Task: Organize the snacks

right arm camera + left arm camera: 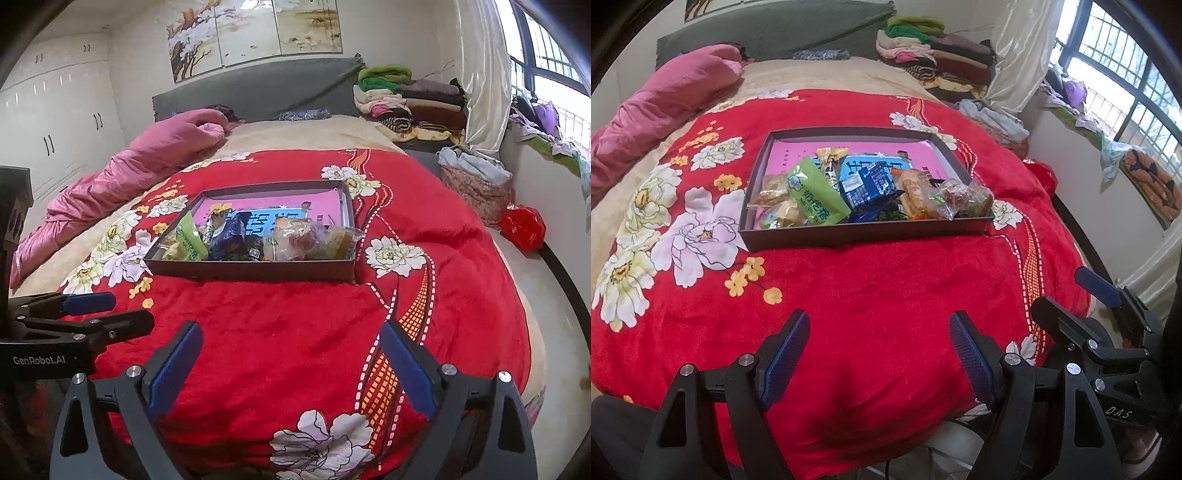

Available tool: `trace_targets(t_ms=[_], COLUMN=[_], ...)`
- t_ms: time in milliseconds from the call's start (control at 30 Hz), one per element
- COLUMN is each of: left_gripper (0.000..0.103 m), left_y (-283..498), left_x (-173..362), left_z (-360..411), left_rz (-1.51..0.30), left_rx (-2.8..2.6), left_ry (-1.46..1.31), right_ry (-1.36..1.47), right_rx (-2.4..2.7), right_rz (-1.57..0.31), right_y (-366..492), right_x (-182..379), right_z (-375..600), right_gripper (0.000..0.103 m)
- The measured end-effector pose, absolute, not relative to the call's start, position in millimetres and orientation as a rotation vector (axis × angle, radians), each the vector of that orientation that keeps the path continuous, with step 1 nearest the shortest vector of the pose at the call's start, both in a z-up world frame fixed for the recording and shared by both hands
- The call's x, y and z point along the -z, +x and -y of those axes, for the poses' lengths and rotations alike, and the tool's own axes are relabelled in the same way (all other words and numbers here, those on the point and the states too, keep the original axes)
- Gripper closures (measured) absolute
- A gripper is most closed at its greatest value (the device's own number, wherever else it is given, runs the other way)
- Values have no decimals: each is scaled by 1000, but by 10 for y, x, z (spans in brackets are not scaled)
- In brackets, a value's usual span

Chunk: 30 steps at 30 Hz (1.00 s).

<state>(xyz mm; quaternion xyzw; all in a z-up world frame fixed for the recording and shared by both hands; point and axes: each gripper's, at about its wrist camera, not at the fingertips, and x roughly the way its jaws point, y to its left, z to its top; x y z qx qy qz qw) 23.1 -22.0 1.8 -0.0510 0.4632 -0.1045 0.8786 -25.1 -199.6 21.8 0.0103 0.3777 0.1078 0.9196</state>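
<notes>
Left wrist view first: at the far left we see a crumpled pink quilt [661, 96] lying along the edge of the bed, beside the red floral blanket [849, 295] that covers most of it. Nearer us, the left claw [879, 354] hangs above the blanket's front edge, tilted downward, its blue-padded fingers [783, 354] spread wide with nothing between them. Beyond it, on the middle of the blanket, rests the shallow dark box [864, 230] that holds the snacks: small clear packets of pale pastries [772, 190] at its left end, then a green packet [818, 195], a tan wrapper [831, 162] behind it, a blue foil pack [868, 192] at the centre, an orange-trimmed biscuit pack [916, 192], and a clear bag of dark red pieces [956, 197] at the right end. The pink sheet [790, 153] lining the box shows behind them. At the right edge the right claw [1067, 299] comes into view, also released, pointing the same way just beside the left one.

In the right wrist view, the left claw [110, 314] sits at the left edge, the right claw [291, 350] gapes empty over the blanket [295, 350], and the box [251, 271] lies ahead, well apart from both. Folded clothes [410, 99] are stacked at the right of the grey headboard [258, 88].
</notes>
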Motion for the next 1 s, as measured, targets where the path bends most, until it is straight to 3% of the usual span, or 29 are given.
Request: trace_targets(t_ms=[1000], left_gripper=[24], left_y=[244], left_x=[-9], left_z=[189], left_rz=[-977], left_rx=[129], left_ry=[-55], right_ry=[17], right_rx=[-216], right_rz=[-787], right_y=[-222], right_x=[-182], right_z=[1966], right_gripper=[6])
